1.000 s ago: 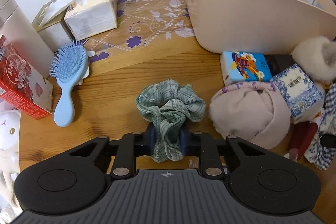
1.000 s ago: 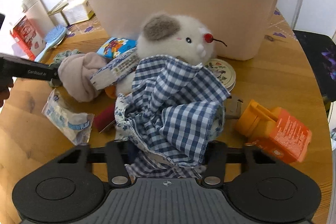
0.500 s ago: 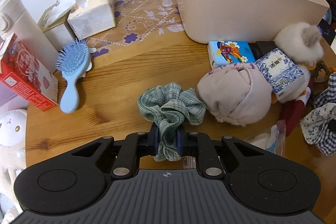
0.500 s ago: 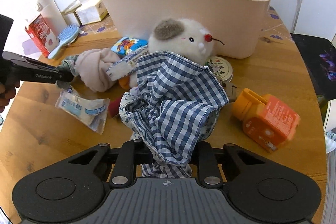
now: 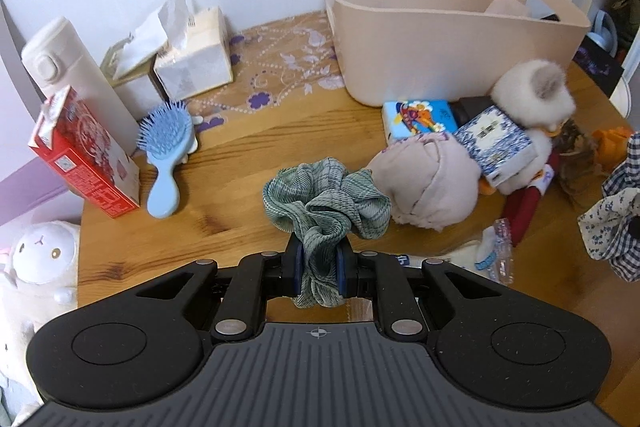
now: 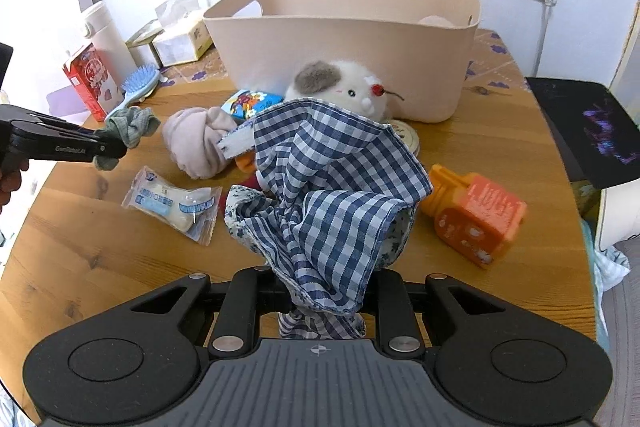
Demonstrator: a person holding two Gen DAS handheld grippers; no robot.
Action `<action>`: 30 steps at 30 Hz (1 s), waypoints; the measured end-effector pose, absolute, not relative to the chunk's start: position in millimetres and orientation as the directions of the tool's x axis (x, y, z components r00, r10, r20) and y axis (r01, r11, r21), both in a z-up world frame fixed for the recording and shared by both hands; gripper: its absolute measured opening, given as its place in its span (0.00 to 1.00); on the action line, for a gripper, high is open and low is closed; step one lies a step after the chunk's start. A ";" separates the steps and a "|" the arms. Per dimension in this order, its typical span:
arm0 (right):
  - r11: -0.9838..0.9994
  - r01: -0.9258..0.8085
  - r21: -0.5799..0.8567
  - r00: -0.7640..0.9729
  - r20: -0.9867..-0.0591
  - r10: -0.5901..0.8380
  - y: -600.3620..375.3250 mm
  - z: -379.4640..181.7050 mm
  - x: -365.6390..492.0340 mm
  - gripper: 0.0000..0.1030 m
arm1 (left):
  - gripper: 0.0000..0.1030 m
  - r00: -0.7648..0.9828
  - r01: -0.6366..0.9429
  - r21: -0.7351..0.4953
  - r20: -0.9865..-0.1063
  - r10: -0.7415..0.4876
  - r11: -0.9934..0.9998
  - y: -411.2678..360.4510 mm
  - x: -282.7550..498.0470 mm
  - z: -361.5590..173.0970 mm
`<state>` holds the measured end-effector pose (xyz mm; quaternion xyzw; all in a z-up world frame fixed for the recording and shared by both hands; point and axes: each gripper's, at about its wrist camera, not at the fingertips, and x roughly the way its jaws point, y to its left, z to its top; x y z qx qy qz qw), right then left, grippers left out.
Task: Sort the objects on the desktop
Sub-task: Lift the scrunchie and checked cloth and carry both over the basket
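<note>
Green scrunchie point(image 5: 326, 201): lower centre of the left wrist view, bunched upward from the left gripper point(image 5: 319, 269). Jaws nearly shut, pads clamped on a gathered fold at the scrunchie's lower edge; the rest flops free above. It is judged very light, soft and springy; a pinch through one bunched fold appears enough, though slippery fabric could creep out if the grip is shallow. In the right wrist view it is seen at left middle, clear of the tabletop.

Checked cloth point(image 6: 332, 195): centre of the right wrist view, draped up and over the right gripper point(image 6: 320, 301). Jaws drawn close on a bundled hem; the pads themselves are hidden by fabric. It is judged light, limp and bulky; loose corners may drag on neighbouring things, so a hold on a thick gathered part is preferred.

Beige bin point(image 6: 344, 39): upper centre, open-topped, the likely drop place. In front of it: plush mouse point(image 6: 340, 89), pink bundle point(image 6: 198, 143), wrapped packet point(image 6: 172, 205), orange toy point(image 6: 476, 213) at right. Blue hairbrush point(image 5: 166, 155) and red carton point(image 5: 84, 155) are noted at left on the wooden table point(image 5: 224, 195).
</note>
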<state>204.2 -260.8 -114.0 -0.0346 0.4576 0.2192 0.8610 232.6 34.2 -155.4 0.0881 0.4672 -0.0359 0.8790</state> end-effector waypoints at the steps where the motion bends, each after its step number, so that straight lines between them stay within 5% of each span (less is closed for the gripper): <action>1: 0.902 -0.408 0.140 0.490 -0.800 0.345 -261.8 -111.7 202.6 0.18 | 0.15 0.565 0.150 0.124 -0.825 0.018 0.981 33.4 230.1 -152.6; 30: 0.939 -0.344 0.030 0.712 -0.644 0.281 -300.6 -15.5 222.5 0.19 | 0.15 0.749 0.218 0.120 -0.657 -0.088 0.969 1.5 239.5 -57.0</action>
